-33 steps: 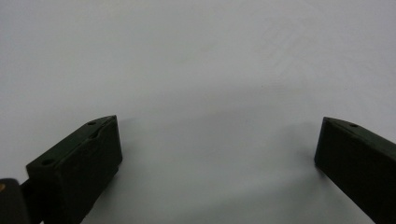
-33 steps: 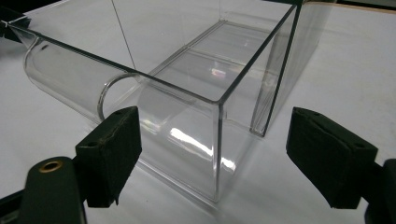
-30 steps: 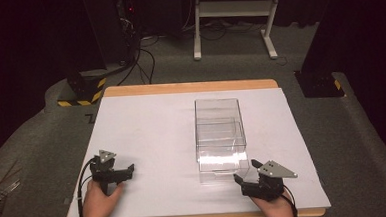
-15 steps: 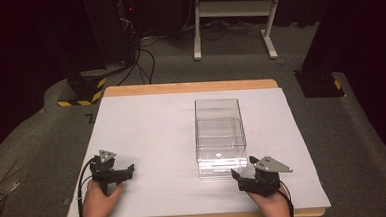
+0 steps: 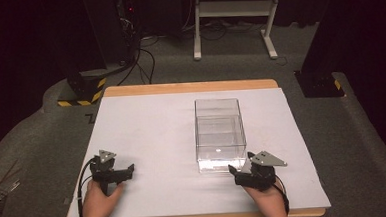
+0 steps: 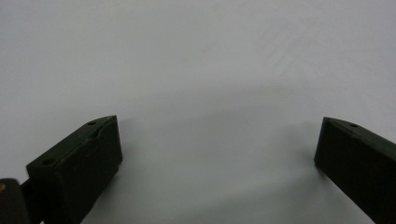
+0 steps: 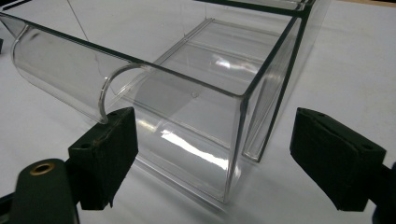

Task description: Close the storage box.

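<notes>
A clear plastic box (image 5: 220,133) stands open-topped on the white sheet (image 5: 152,135) that covers the table. My right gripper (image 5: 236,170) rests just in front of the box's near right corner, jaws wide apart. In the right gripper view the box (image 7: 187,88) looms close, its near corner standing between the two black jaws of the right gripper (image 7: 212,161), untouched. My left gripper (image 5: 128,170) lies at the front left of the sheet, far from the box. Its jaws are spread over bare white sheet (image 6: 201,70) in the left gripper view, where the left gripper (image 6: 217,154) holds nothing.
The wooden table edge (image 5: 190,87) runs along the back. Beyond it are a black stand with cables (image 5: 99,38), a white frame (image 5: 233,8) and a black base (image 5: 320,84) on the right. Grey carpet surrounds the table.
The right gripper has shifted slightly left and forward, closer to the box's near corner. The left gripper has stayed put.
</notes>
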